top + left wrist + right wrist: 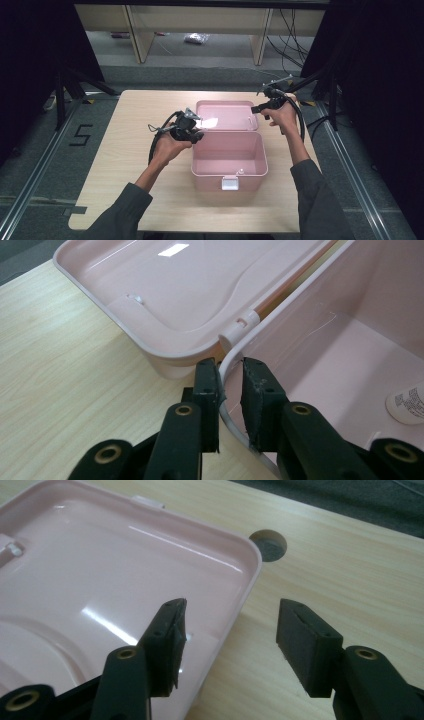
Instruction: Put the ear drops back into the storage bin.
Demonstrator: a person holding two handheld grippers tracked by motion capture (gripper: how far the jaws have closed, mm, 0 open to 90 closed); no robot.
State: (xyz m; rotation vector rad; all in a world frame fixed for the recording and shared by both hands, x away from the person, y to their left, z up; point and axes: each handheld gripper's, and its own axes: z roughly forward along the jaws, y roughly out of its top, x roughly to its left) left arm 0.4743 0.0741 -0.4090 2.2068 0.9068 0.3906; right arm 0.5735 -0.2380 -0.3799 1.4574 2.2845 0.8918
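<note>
Left gripper view, pink box rim pinched between left gripper jaws, lid lying open beyond, right gripper jaws spread astride lid edge, untouching, wooden table beneath.

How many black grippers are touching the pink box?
1. The left gripper pinches the pink box at its wall by the hinge. The right gripper hangs open over the lid edge.

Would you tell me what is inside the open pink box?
The pink box holds one small white container with printed text, lying on the floor near the front wall. The rest of the floor looks bare, though the front wall hides the strip just behind it.
</note>
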